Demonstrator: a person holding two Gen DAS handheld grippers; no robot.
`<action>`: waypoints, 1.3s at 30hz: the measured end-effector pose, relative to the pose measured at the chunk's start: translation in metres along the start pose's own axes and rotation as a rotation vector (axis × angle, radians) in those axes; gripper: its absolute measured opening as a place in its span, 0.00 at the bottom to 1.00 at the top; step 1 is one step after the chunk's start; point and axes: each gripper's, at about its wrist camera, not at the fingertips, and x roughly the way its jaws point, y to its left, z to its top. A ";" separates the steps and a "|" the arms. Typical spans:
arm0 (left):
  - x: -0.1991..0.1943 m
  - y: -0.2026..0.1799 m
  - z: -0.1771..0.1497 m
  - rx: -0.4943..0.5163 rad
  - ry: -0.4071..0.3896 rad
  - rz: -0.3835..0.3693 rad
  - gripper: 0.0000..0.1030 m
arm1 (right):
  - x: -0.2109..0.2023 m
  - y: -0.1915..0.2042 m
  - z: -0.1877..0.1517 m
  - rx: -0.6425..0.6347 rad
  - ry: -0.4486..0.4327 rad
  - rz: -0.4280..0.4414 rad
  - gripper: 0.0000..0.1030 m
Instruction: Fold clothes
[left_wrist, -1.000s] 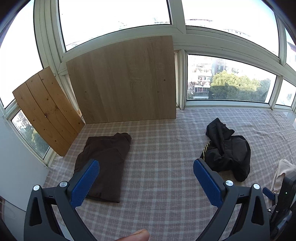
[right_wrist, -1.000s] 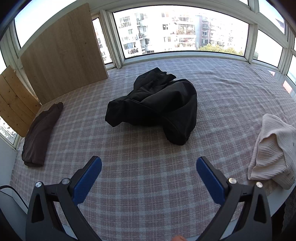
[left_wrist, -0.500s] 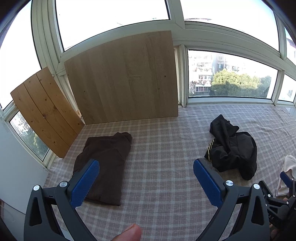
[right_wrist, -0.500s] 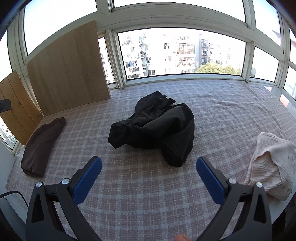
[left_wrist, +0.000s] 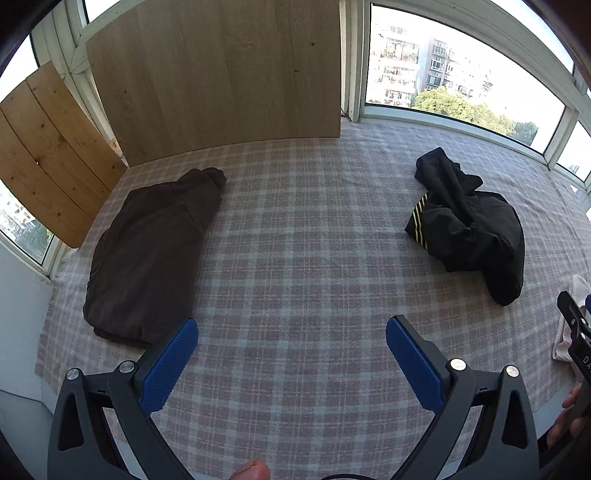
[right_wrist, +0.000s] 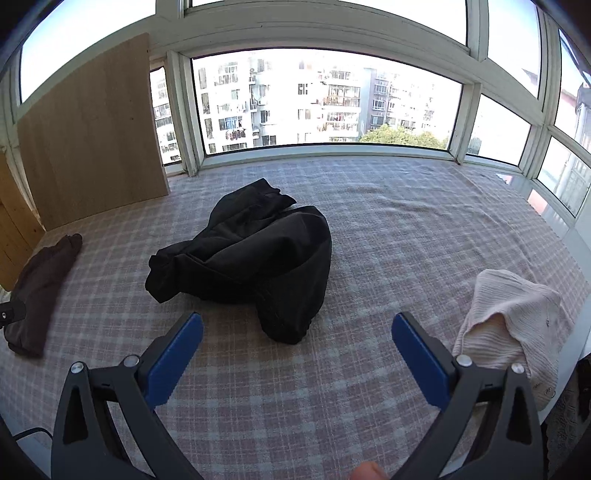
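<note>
The left gripper (left_wrist: 291, 345) hung above the checked blanket (left_wrist: 303, 266) with its blue pads (left_wrist: 168, 371) spread wide and nothing between them. The right gripper (right_wrist: 297, 341) was likewise splayed and empty, its pads (right_wrist: 419, 363) well short of any cloth.

Ahead of the right gripper, near the middle of the blanket (right_wrist: 406, 229), lay the crumpled black garment (right_wrist: 251, 254), unfolded and heaped. The left view caught it from the side (left_wrist: 476, 229) and showed pale yellow stripes (left_wrist: 419, 218) on one edge, which the right view did not show. The folded brown garment (left_wrist: 151, 254) lay flat just beyond the left gripper's left finger, close to the wooden boards; in the right view it was only a dark strip at the far left (right_wrist: 40, 291).

The cream ribbed garment (right_wrist: 513, 325) lay bunched at the blanket's right edge, just beyond the right gripper's right finger; the left view gave only a sliver of it (left_wrist: 565, 332), behind part of the right gripper at the frame edge.

A large wooden panel (left_wrist: 218, 70) and a plank board (left_wrist: 48, 155) leaned against the windows (right_wrist: 325, 99). A fingertip (left_wrist: 253, 470) showed at the bottom edge. Nothing lay between either gripper and the black garment.
</note>
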 end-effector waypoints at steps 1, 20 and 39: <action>0.001 -0.002 -0.001 0.000 0.001 0.000 1.00 | 0.005 0.001 0.001 -0.011 0.034 0.012 1.00; 0.004 0.010 -0.003 -0.006 0.023 0.041 1.00 | 0.021 0.014 0.001 -0.056 0.139 -0.014 1.00; 0.005 -0.013 -0.014 0.049 0.032 0.051 1.00 | 0.012 0.024 -0.005 -0.202 0.088 -0.091 1.00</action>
